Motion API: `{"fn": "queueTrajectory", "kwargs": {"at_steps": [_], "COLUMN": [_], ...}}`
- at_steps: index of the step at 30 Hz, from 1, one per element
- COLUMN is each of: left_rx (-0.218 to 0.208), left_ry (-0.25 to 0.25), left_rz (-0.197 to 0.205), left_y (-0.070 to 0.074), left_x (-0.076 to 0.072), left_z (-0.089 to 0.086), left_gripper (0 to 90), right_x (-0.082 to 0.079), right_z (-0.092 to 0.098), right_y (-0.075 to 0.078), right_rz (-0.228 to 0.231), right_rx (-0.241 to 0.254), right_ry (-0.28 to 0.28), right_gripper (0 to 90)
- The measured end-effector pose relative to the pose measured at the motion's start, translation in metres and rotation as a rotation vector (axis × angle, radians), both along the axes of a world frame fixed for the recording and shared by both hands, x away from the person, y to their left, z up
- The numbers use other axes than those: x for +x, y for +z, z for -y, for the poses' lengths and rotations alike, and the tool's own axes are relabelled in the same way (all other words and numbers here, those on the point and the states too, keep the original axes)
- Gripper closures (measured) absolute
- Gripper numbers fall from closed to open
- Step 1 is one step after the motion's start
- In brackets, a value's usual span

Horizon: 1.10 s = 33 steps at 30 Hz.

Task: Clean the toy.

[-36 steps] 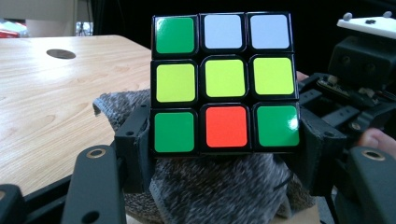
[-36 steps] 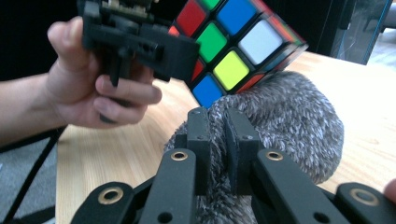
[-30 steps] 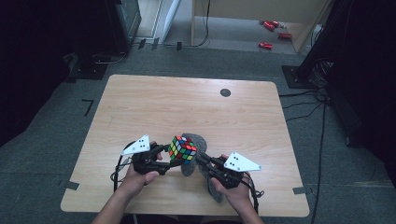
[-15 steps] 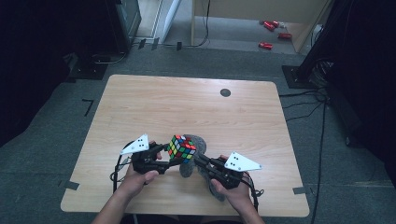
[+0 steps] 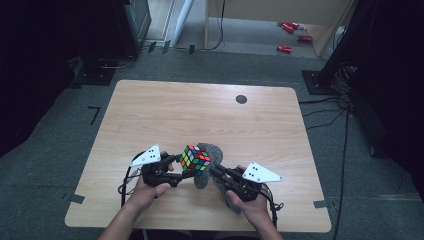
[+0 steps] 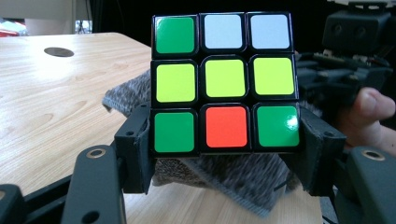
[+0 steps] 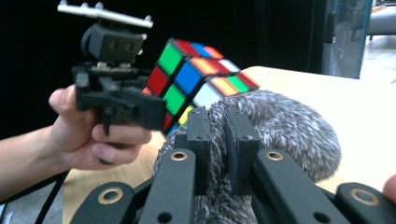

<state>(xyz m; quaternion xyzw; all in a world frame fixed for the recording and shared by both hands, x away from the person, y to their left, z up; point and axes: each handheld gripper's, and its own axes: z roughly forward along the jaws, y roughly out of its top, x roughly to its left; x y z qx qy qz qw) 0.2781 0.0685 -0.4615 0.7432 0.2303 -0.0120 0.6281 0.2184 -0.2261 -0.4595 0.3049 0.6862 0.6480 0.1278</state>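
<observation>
I am seeing one Rubik's cube (image 5: 195,160) and one grey knitted cloth (image 5: 207,170) over the worktop (image 5: 200,115). My left tongs (image 6: 226,130) are clamping the cube's bottom layer, lifted above the cloth. My right tongs (image 7: 218,140) are pinching the cloth just beside the cube.

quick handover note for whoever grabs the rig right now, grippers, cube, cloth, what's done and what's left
Left gripper: shut on the cube, jaws on its bottom layer, held above the table.
Right gripper: shut on a fold of the grey cloth, bunched against the cube's underside and far side.
Done: both things are gripped and brought together near the table's front edge.
Left: probably wiping the cube's faces; how many are wiped can't be told. Then set both down.
</observation>
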Motion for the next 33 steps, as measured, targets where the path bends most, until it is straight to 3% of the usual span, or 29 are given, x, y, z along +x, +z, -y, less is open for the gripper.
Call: {"fn": "queueTrajectory", "kwargs": {"at_steps": [6, 8, 14, 22, 24, 28, 33], "left_rx": [-0.006, -0.010, 0.018, 0.016, 0.024, 0.065, 0.074], "left_ry": [0.022, 0.022, 0.012, 0.023, 0.023, 0.019, 0.028], "left_rz": [0.004, 0.001, 0.010, 0.012, 0.014, 0.031, 0.032], "left_y": [0.001, 0.001, 0.000, 0.000, -0.001, -0.003, -0.003], "left_x": [0.002, 0.002, 0.001, 0.002, 0.002, 0.000, 0.000], "left_z": [-0.006, -0.007, -0.003, -0.006, -0.005, 0.000, 0.000], "left_gripper": [34.9, 34.9, 34.9, 34.9, 34.8, 34.8, 34.8], "right_x": [-0.005, -0.007, -0.003, -0.007, -0.006, -0.002, -0.004], "right_z": [-0.019, -0.022, -0.004, -0.022, -0.019, -0.003, -0.013], "right_y": [-0.008, -0.007, 0.004, -0.006, -0.004, 0.003, -0.003], "right_rz": [-0.015, 0.000, 0.006, -0.045, -0.033, -0.032, -0.044], "right_rx": [-0.055, -0.075, 0.005, -0.031, -0.028, 0.038, 0.009], "right_ry": [0.062, 0.063, 0.004, 0.096, 0.083, 0.028, 0.068], "right_gripper": [82.2, 82.2, 82.0, 81.6, 81.6, 81.7, 81.7]}}
